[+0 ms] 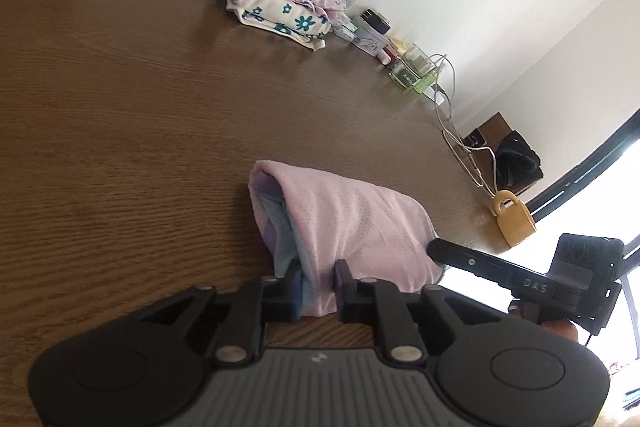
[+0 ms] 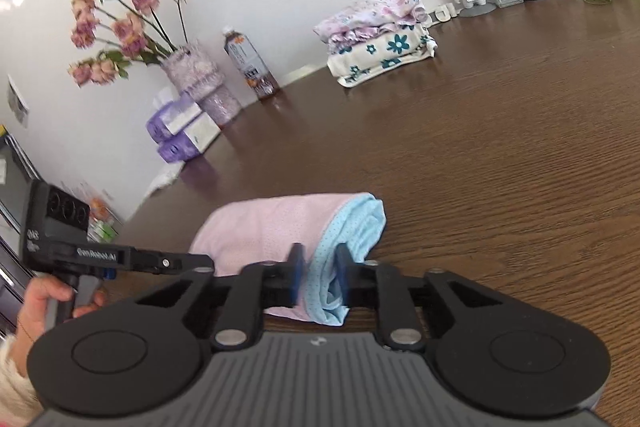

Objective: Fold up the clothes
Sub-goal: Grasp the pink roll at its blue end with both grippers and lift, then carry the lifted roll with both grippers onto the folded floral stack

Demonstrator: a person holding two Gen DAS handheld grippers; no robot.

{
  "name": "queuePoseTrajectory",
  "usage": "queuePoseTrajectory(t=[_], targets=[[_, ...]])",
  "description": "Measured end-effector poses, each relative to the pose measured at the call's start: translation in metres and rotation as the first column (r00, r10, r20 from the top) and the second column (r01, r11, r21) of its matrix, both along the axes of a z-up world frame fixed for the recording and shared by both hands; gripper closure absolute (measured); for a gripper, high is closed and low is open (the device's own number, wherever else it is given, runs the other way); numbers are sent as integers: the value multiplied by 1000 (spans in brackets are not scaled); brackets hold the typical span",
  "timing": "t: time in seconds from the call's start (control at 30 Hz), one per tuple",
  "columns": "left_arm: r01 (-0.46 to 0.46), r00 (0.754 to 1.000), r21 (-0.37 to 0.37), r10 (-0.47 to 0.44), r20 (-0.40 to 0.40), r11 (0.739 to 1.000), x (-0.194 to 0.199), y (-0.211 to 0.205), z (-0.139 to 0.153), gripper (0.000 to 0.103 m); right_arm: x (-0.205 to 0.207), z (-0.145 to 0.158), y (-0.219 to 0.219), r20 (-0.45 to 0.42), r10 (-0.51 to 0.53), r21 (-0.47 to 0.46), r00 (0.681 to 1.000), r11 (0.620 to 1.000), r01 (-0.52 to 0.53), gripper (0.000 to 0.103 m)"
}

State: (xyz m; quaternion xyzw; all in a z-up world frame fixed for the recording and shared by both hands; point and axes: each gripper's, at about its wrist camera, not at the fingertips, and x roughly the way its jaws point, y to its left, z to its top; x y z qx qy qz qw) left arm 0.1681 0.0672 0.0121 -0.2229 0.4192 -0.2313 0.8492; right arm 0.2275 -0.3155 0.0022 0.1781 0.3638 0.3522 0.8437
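Tongs at lower centre of both views, left tongs (image 1: 316,291) and right tongs (image 2: 318,277), each pinch one end of the folded pink garment (image 1: 352,227), apparently keeping its layers together on the bench (image 1: 140,107).

Folded garment (image 2: 280,227) at near table (image 1: 120,127) edge, stack of folded clothes (image 2: 380,35) behind by wall, bottle (image 2: 250,65) left of stack

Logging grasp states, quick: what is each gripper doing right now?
Left gripper: shut on the folded pink and blue mesh garment.
Right gripper: shut on the same garment's blue end.
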Motion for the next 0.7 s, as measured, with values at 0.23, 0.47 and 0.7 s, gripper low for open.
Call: queuePoseTrajectory(t=[0.23,0.47,0.7], targets=[[-119,993,-6,119,29,993,-4,11,11,20,-5,3,1,-10,13,9,1000,1000,-13,35],[-183,983,-120,179,-44,976,15,15,-3,19,14,-10,5,-108,23,39,994,999,-19,34],[-126,991,-109,121,-55,986,30,-2,-12,57,22,-22,10,-175,41,112,984,994,-21,49]])
